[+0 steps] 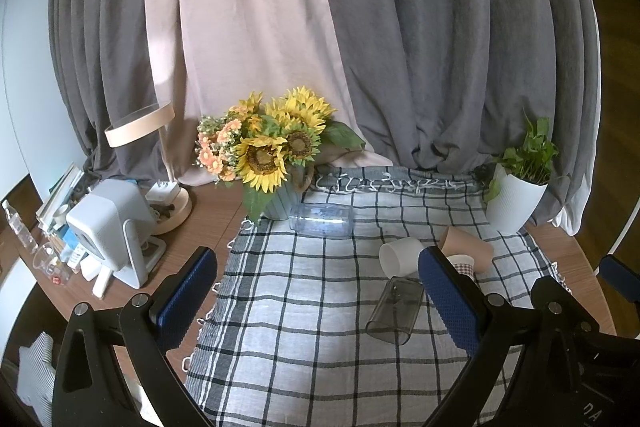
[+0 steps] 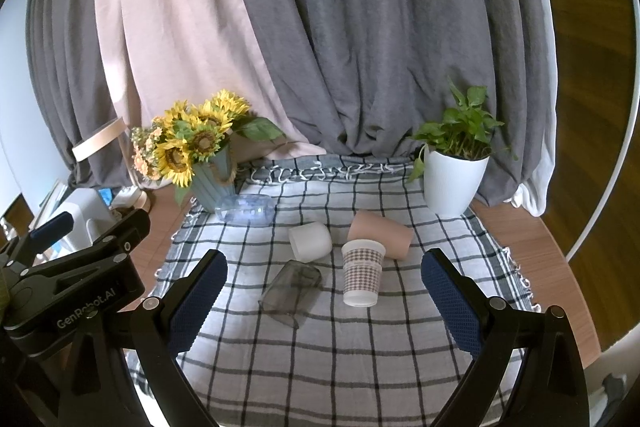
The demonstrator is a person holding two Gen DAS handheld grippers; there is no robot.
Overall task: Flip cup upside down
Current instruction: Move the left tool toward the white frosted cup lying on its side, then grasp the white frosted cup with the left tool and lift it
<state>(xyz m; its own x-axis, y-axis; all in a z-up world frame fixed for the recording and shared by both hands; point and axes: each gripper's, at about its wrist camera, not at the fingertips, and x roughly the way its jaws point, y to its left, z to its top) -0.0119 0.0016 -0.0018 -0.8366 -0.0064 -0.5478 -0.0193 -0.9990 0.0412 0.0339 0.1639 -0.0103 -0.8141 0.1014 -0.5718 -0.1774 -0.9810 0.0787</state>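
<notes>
Your left gripper [image 1: 318,289] and right gripper [image 2: 324,293] gape empty; the checked cup [image 2: 362,273] already stands inverted, four cups lie sideways.

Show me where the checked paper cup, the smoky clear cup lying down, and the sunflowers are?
checked paper cup [image 2: 362,277], right wrist view, on its patterned side wall.
smoky clear cup [image 2: 294,287], right wrist view, on its side wall.
sunflowers [image 1: 262,159], left wrist view, on the biggest bloom's dark centre.
</notes>
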